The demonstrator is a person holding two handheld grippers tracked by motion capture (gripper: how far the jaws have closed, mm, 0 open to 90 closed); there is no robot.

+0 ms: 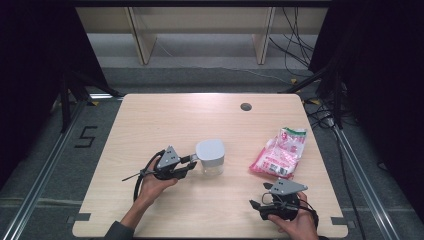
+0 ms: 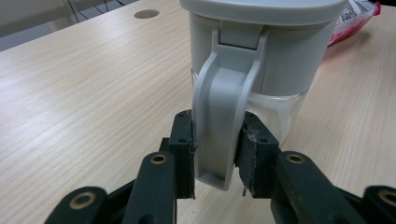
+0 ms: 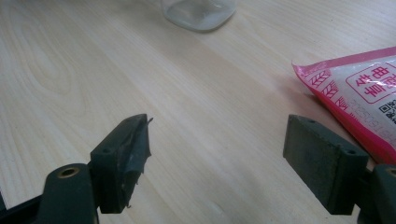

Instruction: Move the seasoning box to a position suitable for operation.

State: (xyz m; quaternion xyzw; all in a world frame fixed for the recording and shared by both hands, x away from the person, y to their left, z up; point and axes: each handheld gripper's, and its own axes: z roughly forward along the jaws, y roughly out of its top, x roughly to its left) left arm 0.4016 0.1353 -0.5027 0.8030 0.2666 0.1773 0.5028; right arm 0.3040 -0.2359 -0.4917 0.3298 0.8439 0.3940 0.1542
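Note:
A clear jar with a grey-white lid (image 1: 210,156) stands near the middle of the wooden table (image 1: 150,120). My left gripper (image 1: 194,160) reaches it from the left and is shut on the grey latch handle (image 2: 219,135) that hangs down the jar's side (image 2: 280,60); both pads (image 2: 184,149) press the handle's flanks. A pink and white sealed bag (image 1: 280,151) lies to the right of the jar. My right gripper (image 1: 256,206) rests near the front right of the table, its jaws wide open over bare wood, the bag (image 3: 359,98) just off its right pad (image 3: 317,158).
A round cable hole (image 1: 246,106) sits in the far part of the table. Beyond the table are shelf legs, cables and dark stands on the floor. The jar's glass base (image 3: 198,11) shows at the top of the right gripper view.

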